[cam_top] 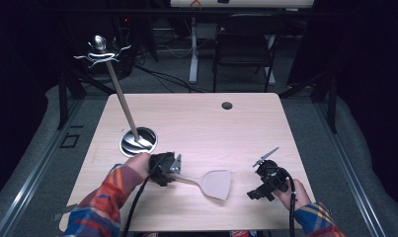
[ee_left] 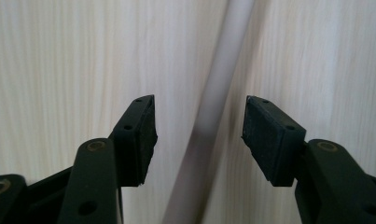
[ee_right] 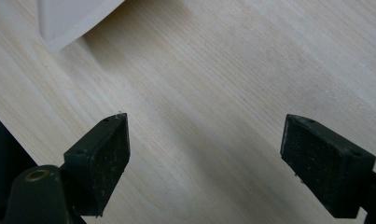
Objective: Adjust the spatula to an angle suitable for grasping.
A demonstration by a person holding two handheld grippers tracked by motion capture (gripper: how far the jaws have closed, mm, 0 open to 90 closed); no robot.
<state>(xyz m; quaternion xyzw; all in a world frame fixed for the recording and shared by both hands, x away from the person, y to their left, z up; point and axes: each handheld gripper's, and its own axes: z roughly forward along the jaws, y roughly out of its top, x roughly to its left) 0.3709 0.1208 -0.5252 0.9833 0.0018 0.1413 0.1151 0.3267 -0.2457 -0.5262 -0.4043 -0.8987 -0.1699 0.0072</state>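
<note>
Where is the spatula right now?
In the high view the spatula lies flat on the table near its front edge, blade toward the right gripper, handle running between the open jaws of the left gripper.

High view: fixed above near edge, faces forward and down, whole surface (cam_top: 196, 118) in frame. Left gripper view: close, straight down onto spatula (ee_left: 213, 107) handle. Right gripper view: close, down on surface; spatula shared.
</note>
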